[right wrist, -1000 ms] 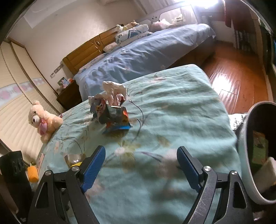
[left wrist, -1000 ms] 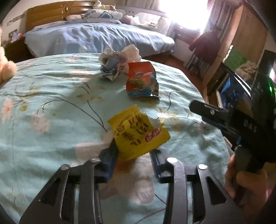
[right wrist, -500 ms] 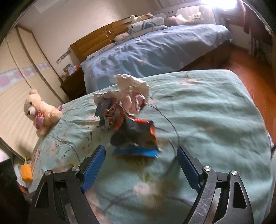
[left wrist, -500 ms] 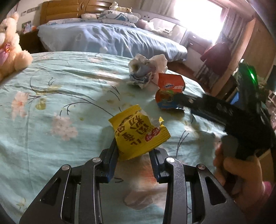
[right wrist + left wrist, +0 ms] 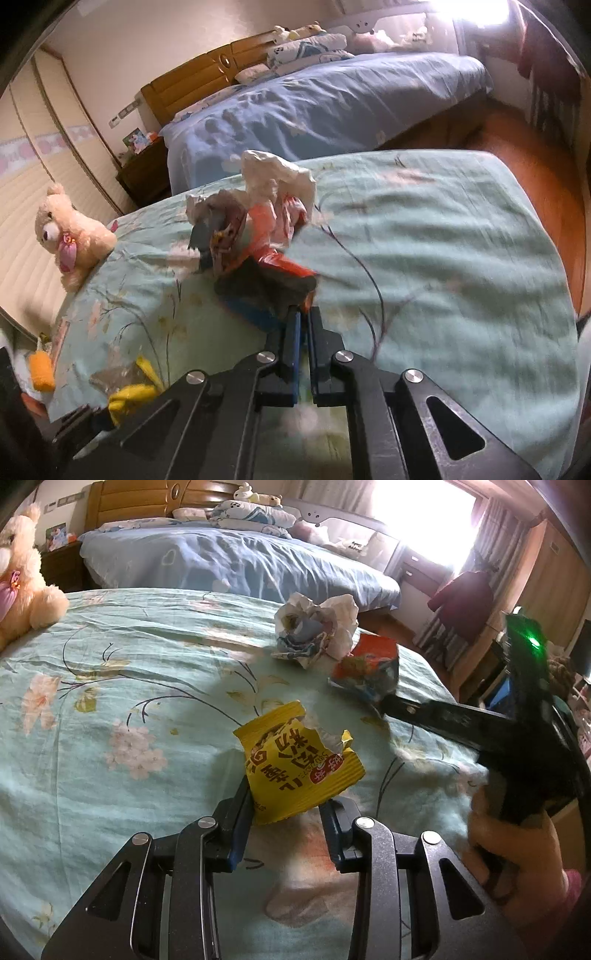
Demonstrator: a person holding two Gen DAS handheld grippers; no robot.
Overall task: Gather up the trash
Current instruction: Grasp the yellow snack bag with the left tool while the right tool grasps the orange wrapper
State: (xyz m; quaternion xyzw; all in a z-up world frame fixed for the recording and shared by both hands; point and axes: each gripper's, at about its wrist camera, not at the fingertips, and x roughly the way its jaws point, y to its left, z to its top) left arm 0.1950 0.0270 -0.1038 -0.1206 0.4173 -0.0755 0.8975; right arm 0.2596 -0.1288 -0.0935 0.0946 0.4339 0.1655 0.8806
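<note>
Since the earlier frames the right gripper (image 5: 303, 325) has travelled across the mint-green floral bedspread (image 5: 110, 672) to the red-and-blue crinkled snack packet (image 5: 275, 280), and its jaws, which stood wide, have snapped shut on the packet's near corner. The left gripper (image 5: 286, 812) has hardly shifted; its jaws stay at a narrow setting, pinching the lower edge of the torn yellow foil snack wrapper (image 5: 295, 771), which stands up just above the bedspread.

Taking the red-and-blue packet as the landmark: in the left wrist view it lies at the right gripper's tip, still resting on the bedspread. The crumpled white-and-blue paper wad (image 5: 314, 631) sits touching or just beside it on its far side. The yellow wrapper is on its near side, a little apart. A cream plush bear (image 5: 70, 236) sits well away from it, at the bedspread's far edge.

By my reading the task is at its middle. Both wrappers are gripped, but neither is lifted clear or dropped anywhere, and no bin shows in the current views. The paper wad is untouched and still waits. So what is left is carrying the two held pieces to a bin, then returning for the wad.
</note>
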